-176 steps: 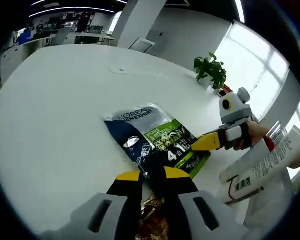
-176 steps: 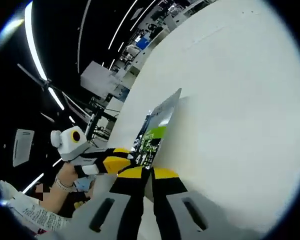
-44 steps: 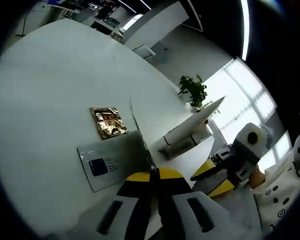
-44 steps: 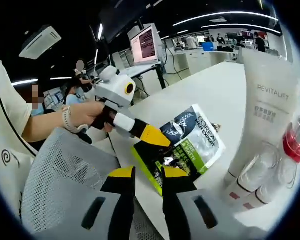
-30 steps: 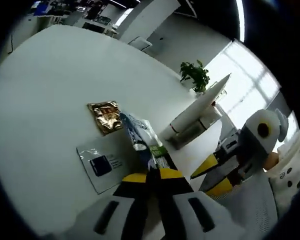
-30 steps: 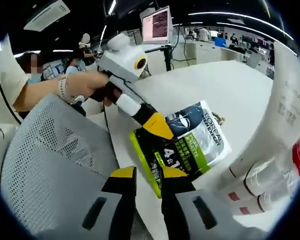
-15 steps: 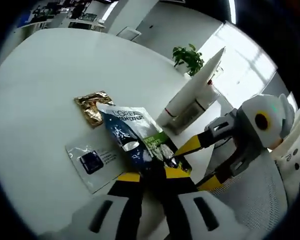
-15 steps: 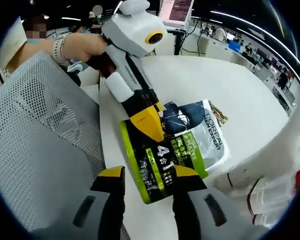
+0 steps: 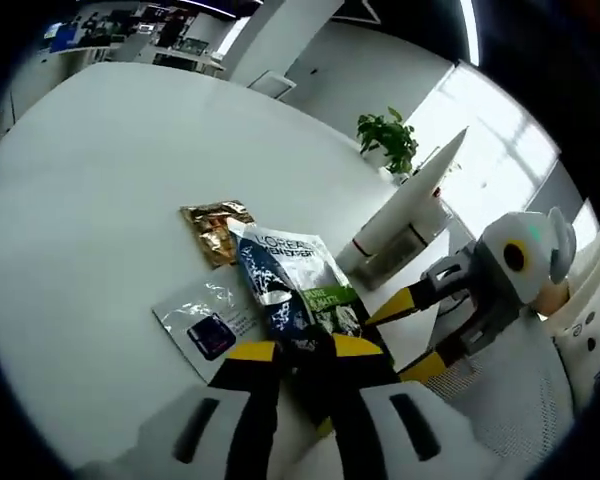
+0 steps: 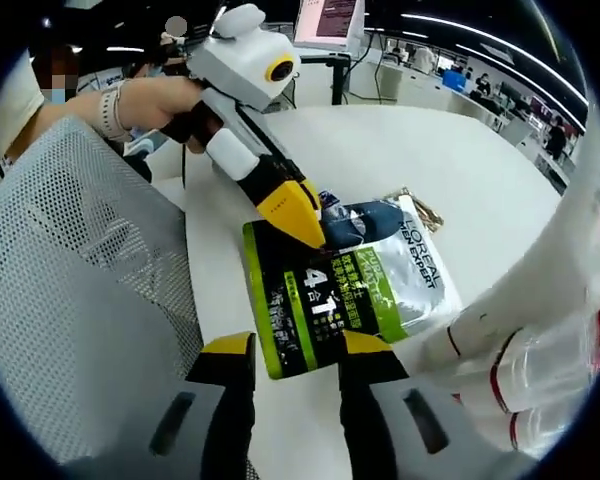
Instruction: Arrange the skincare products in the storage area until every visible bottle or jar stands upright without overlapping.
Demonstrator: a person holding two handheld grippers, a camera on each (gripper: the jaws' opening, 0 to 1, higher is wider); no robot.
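Gold packet point(image 9: 216, 229) touches sachet point(image 9: 298, 287), beside clear pouch point(image 9: 211, 327).

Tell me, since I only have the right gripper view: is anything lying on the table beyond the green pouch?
Observer: Yes. In the left gripper view a clear sachet with a dark blue label lies flat beside the pouch.
Operator: Are they overlapping?
Observer: The pouch's edge seems to lie over the sachet's corner. I cannot tell how far.
Operator: Anything further back?
Observer: A potted plant stands near the table's far edge.
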